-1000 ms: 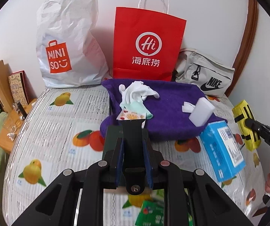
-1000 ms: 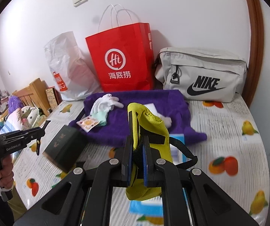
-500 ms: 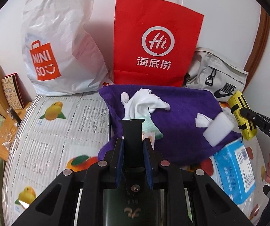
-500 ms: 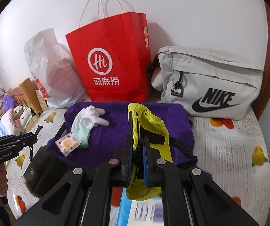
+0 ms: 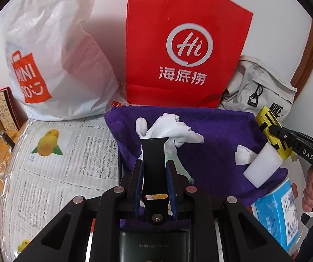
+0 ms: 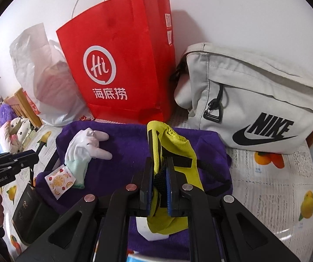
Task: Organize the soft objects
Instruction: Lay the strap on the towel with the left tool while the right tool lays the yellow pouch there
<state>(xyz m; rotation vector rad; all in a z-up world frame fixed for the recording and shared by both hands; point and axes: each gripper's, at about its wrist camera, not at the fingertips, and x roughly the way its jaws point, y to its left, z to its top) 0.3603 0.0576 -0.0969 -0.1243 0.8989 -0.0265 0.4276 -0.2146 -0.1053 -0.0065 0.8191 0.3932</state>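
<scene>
Soft things are being gathered at the back of the fruit-print tablecloth [image 5: 53,152], in front of three bags: the white Miniso plastic bag [image 5: 53,65], the red Haidilao paper bag [image 5: 184,50] and the grey Nike pouch [image 6: 254,104]. Between them and the grippers lies the purple towel [image 5: 217,139], which carries a white glove [image 5: 169,128], a white sponge block [image 5: 261,166] and a crumpled tissue [image 5: 242,157]; a fruit-print sachet [image 6: 59,182] lies at the glove's cuff and a blue box [image 5: 276,214] at the towel's near edge. The right gripper [image 6: 159,183] has its jaws clamped on a yellow mesh pouch [image 6: 173,148] with black straps, held above the towel. The left gripper [image 5: 154,179] is closed on a black strap [image 5: 154,155], with a dark green box [image 5: 154,244] hanging below it; whether strap and box are joined cannot be told. To judge by the approach, both loads are headed for the bags. Doing it well means bringing each item right over an open mouth before letting go, since the paper bag's rim is high and the mesh pouch's loose straps could snag on it. Keep the grippers from crossing, and clear the glove on the way.
</scene>
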